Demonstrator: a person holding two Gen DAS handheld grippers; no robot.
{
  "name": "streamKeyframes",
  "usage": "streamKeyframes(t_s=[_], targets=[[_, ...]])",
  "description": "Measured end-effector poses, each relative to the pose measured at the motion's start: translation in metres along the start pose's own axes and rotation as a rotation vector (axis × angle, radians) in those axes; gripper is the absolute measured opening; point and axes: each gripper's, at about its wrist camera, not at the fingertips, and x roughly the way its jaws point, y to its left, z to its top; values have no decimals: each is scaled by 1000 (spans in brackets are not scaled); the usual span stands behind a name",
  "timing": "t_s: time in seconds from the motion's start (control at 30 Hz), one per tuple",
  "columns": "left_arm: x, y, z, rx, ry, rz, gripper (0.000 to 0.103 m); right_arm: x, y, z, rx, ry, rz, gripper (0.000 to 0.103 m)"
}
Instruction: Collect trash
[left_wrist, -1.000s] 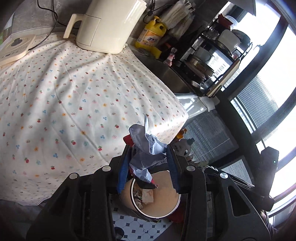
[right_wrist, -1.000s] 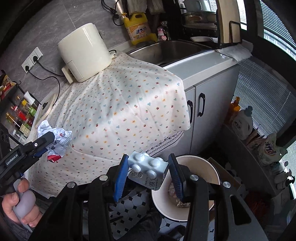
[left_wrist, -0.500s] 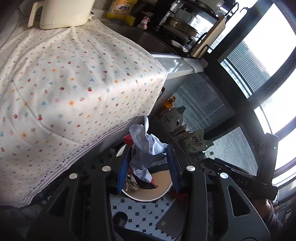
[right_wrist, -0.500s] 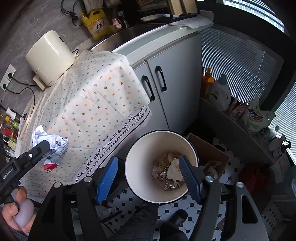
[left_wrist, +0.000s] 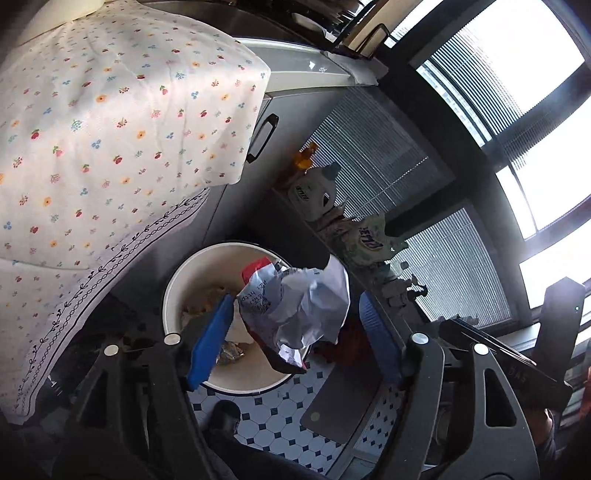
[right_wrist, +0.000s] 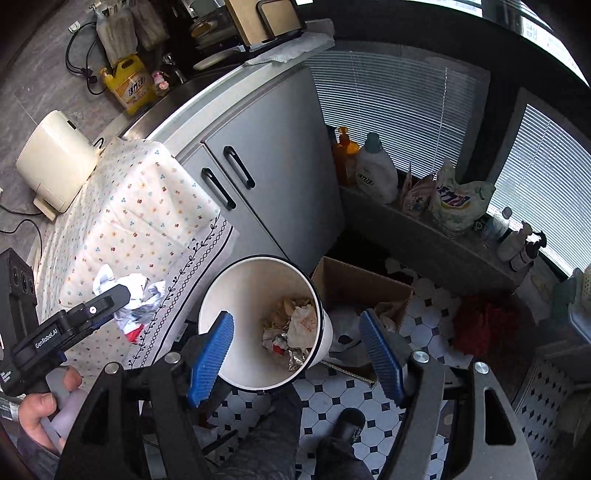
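A crumpled silver, white and red wrapper hangs between the blue pads of my left gripper. Its jaws are opening and the pads stand clear of the wrapper on both sides. Right below is the round white trash bin with crumpled trash inside. My right gripper is open and empty above the same bin, where foil and paper scraps lie. In the right wrist view the wrapper shows at the left beside a left gripper finger.
The flower-print cloth drapes over the table beside the grey cabinet. An open cardboard box sits right of the bin. Detergent bottles and bags line the window ledge. A person's leg and shoe stand on the tiled floor.
Both grippers swung from the table edge down over the bin. The right one let go of its white blocky item and stands empty. The left jaws spread away from the wrapper.
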Motion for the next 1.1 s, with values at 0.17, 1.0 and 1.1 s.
streamKeyframes(t_s=[0.17, 1.0, 1.1], targets=[[-11, -2, 3, -13, -31, 18, 87, -6, -1, 1, -10, -7, 15, 70], [-193, -17, -5, -30, -412, 211, 97, -101, 72, 37, -240, -162, 201, 95], [-213, -20, -10, -13, -450, 237, 97, -114, 83, 40, -269, -177, 219, 95]])
